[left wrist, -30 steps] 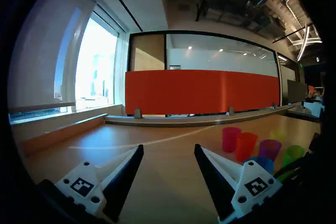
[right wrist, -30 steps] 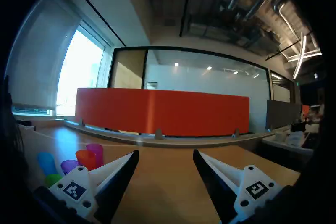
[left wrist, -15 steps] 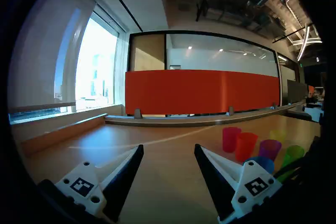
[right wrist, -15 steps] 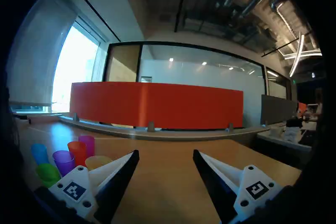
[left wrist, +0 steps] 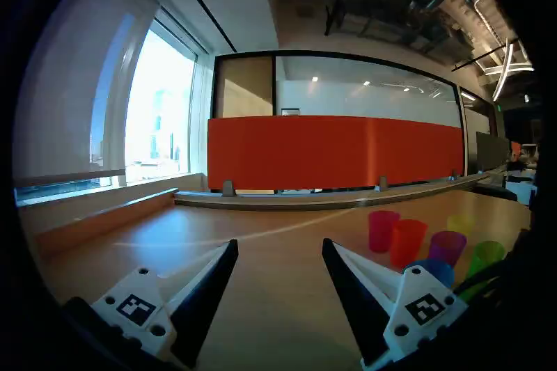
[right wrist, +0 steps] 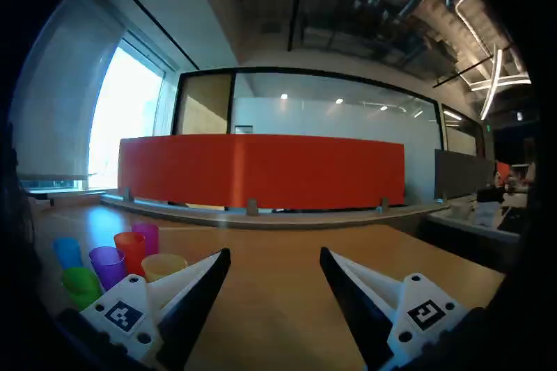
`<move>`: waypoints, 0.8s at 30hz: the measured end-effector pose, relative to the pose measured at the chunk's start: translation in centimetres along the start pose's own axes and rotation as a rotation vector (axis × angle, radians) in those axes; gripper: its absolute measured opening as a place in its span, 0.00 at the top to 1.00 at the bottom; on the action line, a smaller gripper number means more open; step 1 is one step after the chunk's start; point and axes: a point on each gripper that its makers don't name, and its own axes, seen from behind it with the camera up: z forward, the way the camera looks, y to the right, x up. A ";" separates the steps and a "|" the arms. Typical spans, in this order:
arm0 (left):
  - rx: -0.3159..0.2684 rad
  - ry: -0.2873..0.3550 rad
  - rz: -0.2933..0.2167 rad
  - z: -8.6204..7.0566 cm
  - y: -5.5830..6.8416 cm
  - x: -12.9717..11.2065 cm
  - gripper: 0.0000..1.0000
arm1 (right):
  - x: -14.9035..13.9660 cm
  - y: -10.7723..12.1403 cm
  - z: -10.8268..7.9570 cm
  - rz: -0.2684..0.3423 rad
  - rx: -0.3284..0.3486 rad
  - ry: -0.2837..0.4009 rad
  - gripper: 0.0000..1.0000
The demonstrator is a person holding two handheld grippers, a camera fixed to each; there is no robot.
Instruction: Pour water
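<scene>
In the left gripper view, the left gripper [left wrist: 278, 244] is held low and level over the wooden table [left wrist: 277, 305], pointing toward the orange partition [left wrist: 334, 152] at the far edge, with a bright window [left wrist: 157, 120] off to one side. Its two fingers stand well apart with nothing between them. Each white finger mount carries a black-and-white square code tag [left wrist: 135, 308], a pattern rather than letters. Beside the far finger stands a cluster of plastic cups: a pink cup [left wrist: 382, 230], an orange cup [left wrist: 408, 241], a purple cup [left wrist: 447, 247], a yellow cup [left wrist: 460, 223], a green cup [left wrist: 487, 254] and a blue cup [left wrist: 435, 268], the last partly behind the finger. In the right gripper view, the right gripper [right wrist: 273, 254] is likewise low and level over the table, jaws spread and empty. The same cups stand upright at its other side, the yellow cup [right wrist: 161, 265] just beside the finger and the blue cup [right wrist: 67, 251] farthest out.
</scene>
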 end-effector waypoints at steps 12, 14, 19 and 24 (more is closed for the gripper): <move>0.000 0.000 0.000 0.1 0.0 0.0 0.11 | -1.0 1.0 0.1 0.026 -0.013 -0.023 0.00; 0.000 0.000 0.000 0.1 0.0 0.0 0.11 | -1.2 0.9 0.1 0.024 -0.011 -0.031 0.00; 0.000 0.000 0.000 0.1 0.1 0.0 0.11 | -1.3 0.9 0.1 0.026 -0.009 -0.044 0.00; 0.000 0.000 0.000 0.1 0.0 0.0 0.11 | -1.3 0.9 0.2 0.025 -0.012 -0.044 0.00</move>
